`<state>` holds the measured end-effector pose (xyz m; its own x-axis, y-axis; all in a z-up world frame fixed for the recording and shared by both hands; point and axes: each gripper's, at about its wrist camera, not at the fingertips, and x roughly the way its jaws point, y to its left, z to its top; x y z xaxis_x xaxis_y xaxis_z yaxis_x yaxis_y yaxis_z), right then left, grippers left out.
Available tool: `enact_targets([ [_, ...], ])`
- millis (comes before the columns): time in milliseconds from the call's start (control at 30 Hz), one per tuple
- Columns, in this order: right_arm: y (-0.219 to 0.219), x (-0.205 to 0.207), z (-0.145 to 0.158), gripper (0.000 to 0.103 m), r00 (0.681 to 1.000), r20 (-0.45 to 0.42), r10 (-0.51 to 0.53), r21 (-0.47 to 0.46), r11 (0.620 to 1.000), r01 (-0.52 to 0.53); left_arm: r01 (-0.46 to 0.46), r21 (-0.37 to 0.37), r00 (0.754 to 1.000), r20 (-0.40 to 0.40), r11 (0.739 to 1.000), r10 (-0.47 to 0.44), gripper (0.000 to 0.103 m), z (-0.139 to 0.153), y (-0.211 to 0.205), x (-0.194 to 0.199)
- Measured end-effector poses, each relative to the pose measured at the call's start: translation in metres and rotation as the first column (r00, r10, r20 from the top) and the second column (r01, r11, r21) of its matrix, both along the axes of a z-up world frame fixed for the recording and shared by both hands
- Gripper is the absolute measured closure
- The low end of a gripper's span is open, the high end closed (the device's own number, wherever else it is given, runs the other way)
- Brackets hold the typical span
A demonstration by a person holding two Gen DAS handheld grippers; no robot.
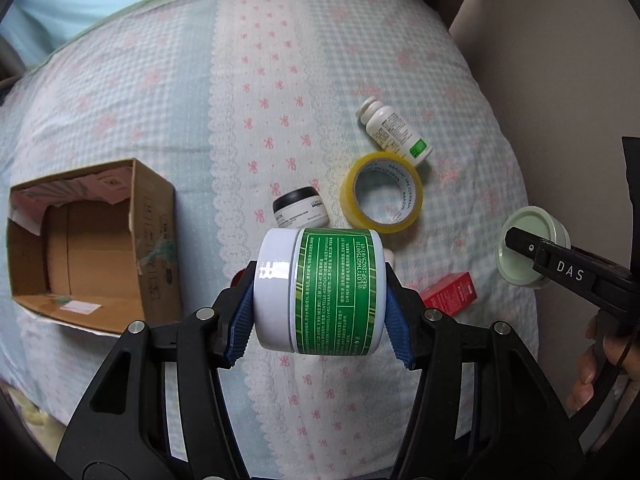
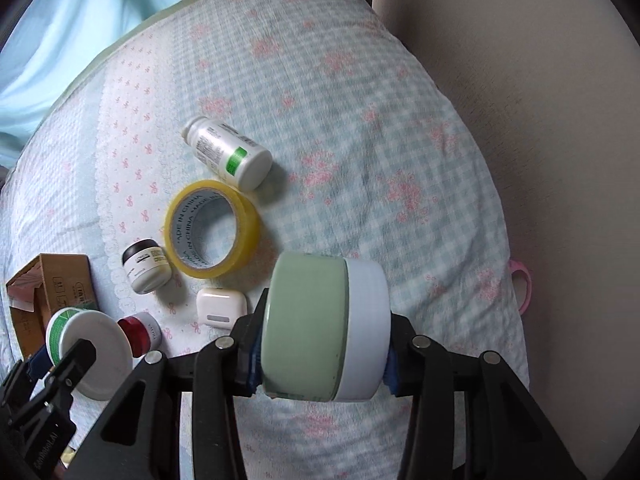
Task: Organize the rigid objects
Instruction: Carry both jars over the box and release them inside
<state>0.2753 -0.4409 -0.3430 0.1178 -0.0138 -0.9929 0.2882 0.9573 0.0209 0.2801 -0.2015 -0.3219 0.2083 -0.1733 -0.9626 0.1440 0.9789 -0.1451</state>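
Here, from the left wrist camera, the left gripper (image 1: 320, 298) is pinching a green-labelled jar (image 1: 320, 292) sideways, white lid to its left, blue pads pressed on both ends, lifted above the bedspread (image 1: 160, 80). Just beyond the jar sit one small black-lidded jar (image 1: 300, 210), one roll of yellow tape (image 1: 382, 192) lying flat, and one white pill bottle (image 1: 396, 130) on its side touching the tape. Off to the gripper's left stands one open cardboard box (image 1: 92, 240). To its right lies one red carton (image 1: 450, 292), and further right the right gripper (image 1: 568, 268) shows in front of a pale green jar (image 1: 534, 246).

Over on the right wrist camera, the right gripper (image 2: 324, 328) clamps that pale green jar (image 2: 326, 326) on its side, green lid left, white body right. Ahead and left of it are one white earbud case (image 2: 221, 307), the tape (image 2: 212, 228), the pill bottle (image 2: 228, 152) and the black-lidded jar (image 2: 146, 266). One small red-capped jar (image 2: 140, 334) lies beside the left gripper (image 2: 60, 376), which holds the green-labelled jar (image 2: 90, 354) low on the far left, near the box (image 2: 52, 284).
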Motion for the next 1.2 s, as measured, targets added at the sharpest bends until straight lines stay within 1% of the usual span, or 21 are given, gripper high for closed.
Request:
enact_targets([
  [133,0.023,-0.009,0.052,0.062,0.996,0.069,0.051,-0.004,0.999,-0.05,-0.02,-0.045,0.998,0.061,0.999,0.023,0.05,0.047,0.038,-0.005],
  [233,0.053,-0.015,0.089,0.062,0.988,0.129,0.091,-0.006,0.996,-0.091,-0.027,-0.069,0.994,0.106,0.997,0.034,0.05,0.077,0.074,-0.008],
  [333,0.088,-0.027,0.125,0.062,0.975,0.188,0.122,-0.014,0.992,-0.121,-0.017,-0.071,0.988,0.15,0.997,0.028,0.05,0.104,0.114,-0.012],
  [467,0.144,-0.042,0.161,0.062,0.958,0.252,0.136,0.002,0.99,-0.141,-0.021,-0.076,0.982,0.185,0.997,0.035,0.05,0.129,0.176,-0.018],
  [600,0.21,-0.049,0.179,0.062,0.944,0.293,0.152,0.021,0.986,-0.165,-0.028,-0.072,0.98,0.193,0.997,0.042,0.05,0.141,0.24,-0.023],
  [667,0.243,-0.05,0.181,0.062,0.941,0.302,0.152,0.04,0.984,-0.171,-0.031,-0.061,0.981,0.192,0.998,0.042,0.05,0.141,0.271,-0.024],
  [767,0.292,-0.046,0.176,0.062,0.94,0.304,0.154,0.073,0.98,-0.184,-0.029,-0.037,0.983,0.179,0.999,0.035,0.05,0.135,0.313,-0.023],
  [933,0.367,-0.034,0.154,0.062,0.944,0.274,0.182,0.113,0.969,-0.22,-0.033,0.022,0.988,0.152,0.999,0.029,0.05,0.112,0.366,-0.015],
  [1067,0.41,-0.02,0.129,0.062,0.944,0.229,0.236,0.133,0.954,-0.27,-0.059,0.021,0.992,0.114,0.998,0.056,0.05,0.089,0.389,-0.003],
  [1200,0.435,-0.004,0.094,0.062,0.94,0.166,0.298,0.124,0.939,-0.32,-0.081,0.036,0.994,0.073,0.996,0.078,0.05,0.059,0.395,0.014],
])
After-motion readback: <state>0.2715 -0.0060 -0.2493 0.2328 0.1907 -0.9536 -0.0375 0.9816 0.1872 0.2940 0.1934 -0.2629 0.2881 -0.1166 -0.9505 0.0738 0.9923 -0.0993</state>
